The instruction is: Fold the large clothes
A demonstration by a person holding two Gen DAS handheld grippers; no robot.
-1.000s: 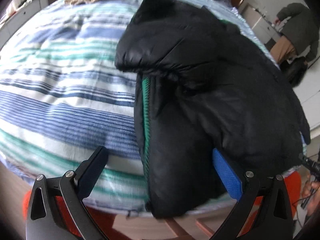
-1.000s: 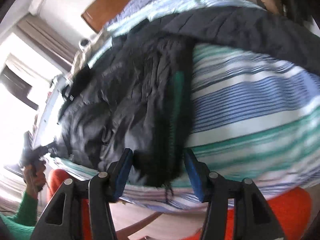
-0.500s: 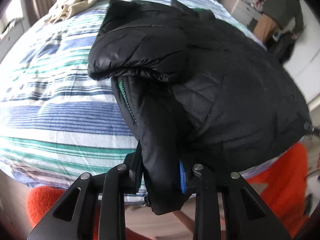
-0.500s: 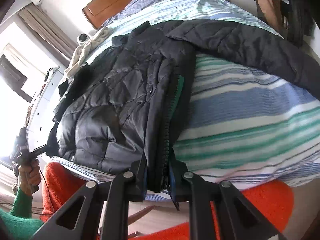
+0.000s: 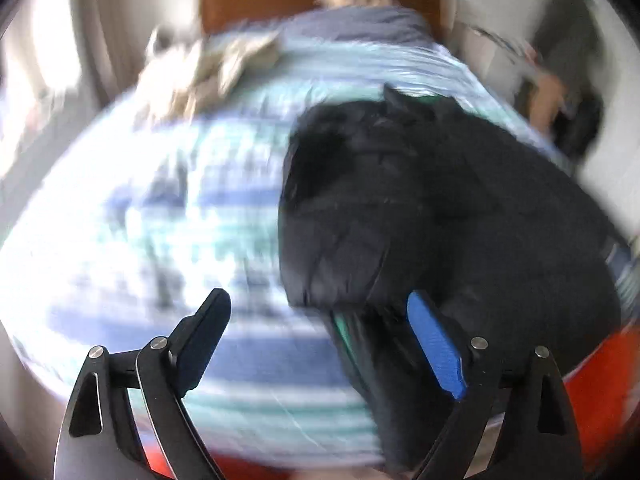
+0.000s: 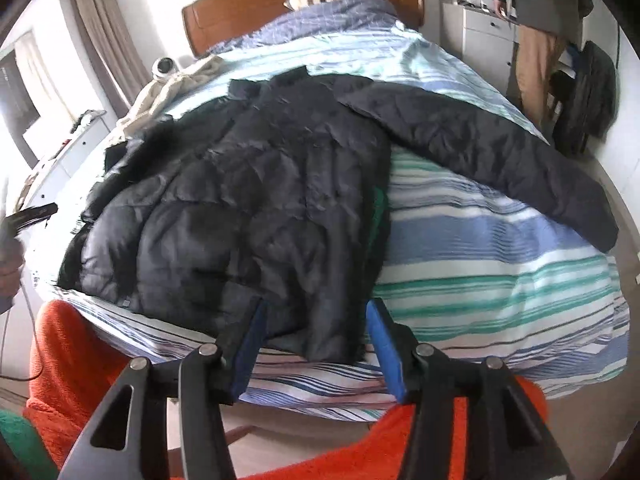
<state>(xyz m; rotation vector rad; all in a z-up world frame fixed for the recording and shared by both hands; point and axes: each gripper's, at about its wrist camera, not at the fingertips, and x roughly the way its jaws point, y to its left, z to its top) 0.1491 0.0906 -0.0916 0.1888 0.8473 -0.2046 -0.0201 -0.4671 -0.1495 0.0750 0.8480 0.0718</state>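
while the left wrist view is all blur, the count is easy: one black puffer jacket [image 6: 248,216] on one striped bed [image 6: 500,272], two grippers. jacket lies flat, hem at the bed's near edge, one sleeve [image 6: 480,148] flung toward the bed's right side. left gripper [image 5: 320,340] has just been opening, wide, nothing pinched. right gripper [image 6: 316,344] has just been opening too, hem edge between its pads but loose. bare sheet stays free right of the jacket.
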